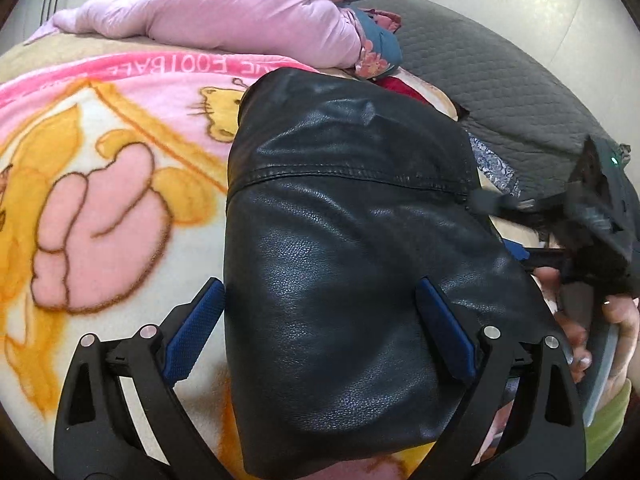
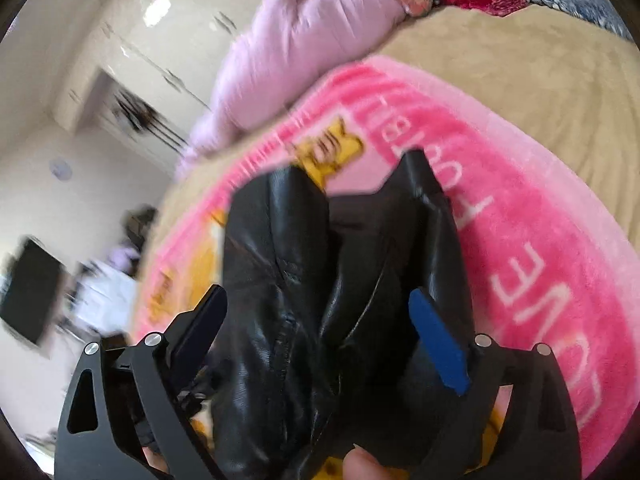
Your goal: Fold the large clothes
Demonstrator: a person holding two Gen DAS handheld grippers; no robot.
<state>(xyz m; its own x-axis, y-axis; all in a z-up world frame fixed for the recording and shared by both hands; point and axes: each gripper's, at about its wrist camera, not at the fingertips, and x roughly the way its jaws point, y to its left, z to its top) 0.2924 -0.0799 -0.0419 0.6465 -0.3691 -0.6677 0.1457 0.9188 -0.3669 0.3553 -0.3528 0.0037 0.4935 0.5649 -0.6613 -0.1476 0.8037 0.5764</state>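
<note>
Both claws, left claw [image 1: 320, 312] and right claw [image 2: 320, 328], gape wide astride the black leather jacket [image 1: 352, 240], unpinched, apparently released to settle on the bed's cartoon blanket [image 1: 100, 200].

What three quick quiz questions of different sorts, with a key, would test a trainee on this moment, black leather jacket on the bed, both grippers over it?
1. True or false: the black leather jacket lies on the pink cartoon-print fleece blanket.
2. Multiple choice: the left gripper has its jaws (A) shut on a sleeve, (B) open, straddling the jacket, (C) out of view.
3. Short answer: what lies bunched at the far side of the bed, beyond the blanket?

Key
1. True.
2. B. The blue pads stand wide apart, one over the blanket, one over the leather.
3. A lilac padded garment. The right gripper is open too, with folded leather between its jaws.
</note>
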